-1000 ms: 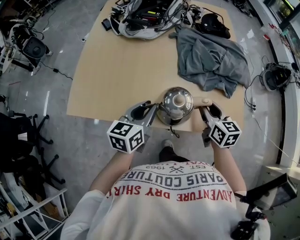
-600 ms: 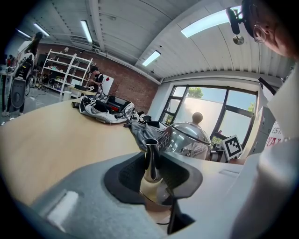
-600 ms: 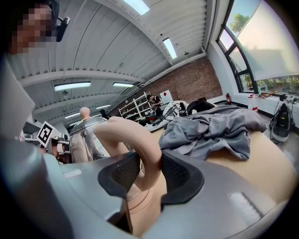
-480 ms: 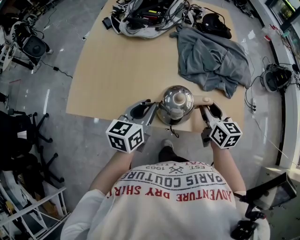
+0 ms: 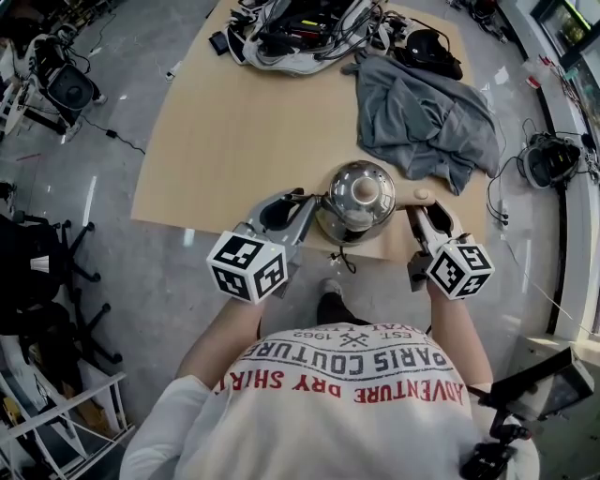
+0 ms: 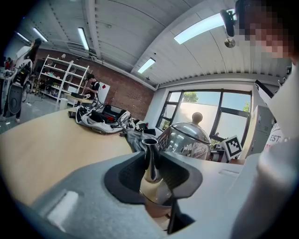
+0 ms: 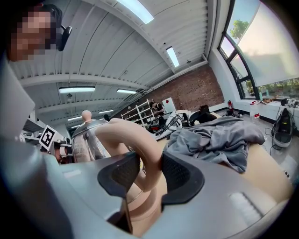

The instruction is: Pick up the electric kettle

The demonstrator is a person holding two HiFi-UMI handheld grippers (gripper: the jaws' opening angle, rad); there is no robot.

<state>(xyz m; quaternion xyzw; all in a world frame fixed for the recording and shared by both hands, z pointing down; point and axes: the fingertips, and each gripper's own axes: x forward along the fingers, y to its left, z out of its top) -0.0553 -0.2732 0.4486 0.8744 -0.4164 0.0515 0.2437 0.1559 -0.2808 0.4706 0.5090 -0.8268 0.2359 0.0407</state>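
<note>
A shiny steel electric kettle (image 5: 356, 195) with a beige knob and a beige handle (image 5: 413, 198) is over the near edge of the wooden table (image 5: 244, 141). My left gripper (image 5: 305, 208) is on its left side, shut on the narrow steel spout (image 6: 150, 158). In the left gripper view the kettle body (image 6: 188, 139) rises just behind my left gripper (image 6: 152, 164). My right gripper (image 5: 427, 210) is on the right side, shut on the curved handle (image 7: 136, 142). In the right gripper view the handle fills my right gripper (image 7: 148, 172).
A crumpled grey cloth (image 5: 424, 112) lies just beyond the kettle to the right. A pile of cables and gear (image 5: 300, 28) and a black bag (image 5: 428, 47) sit at the table's far end. Black chairs (image 5: 37, 272) stand on the floor at left.
The kettle and both grippers have risen a little together; the kettle looks larger and sits slightly farther up in the head view. Both grips are unchanged.
</note>
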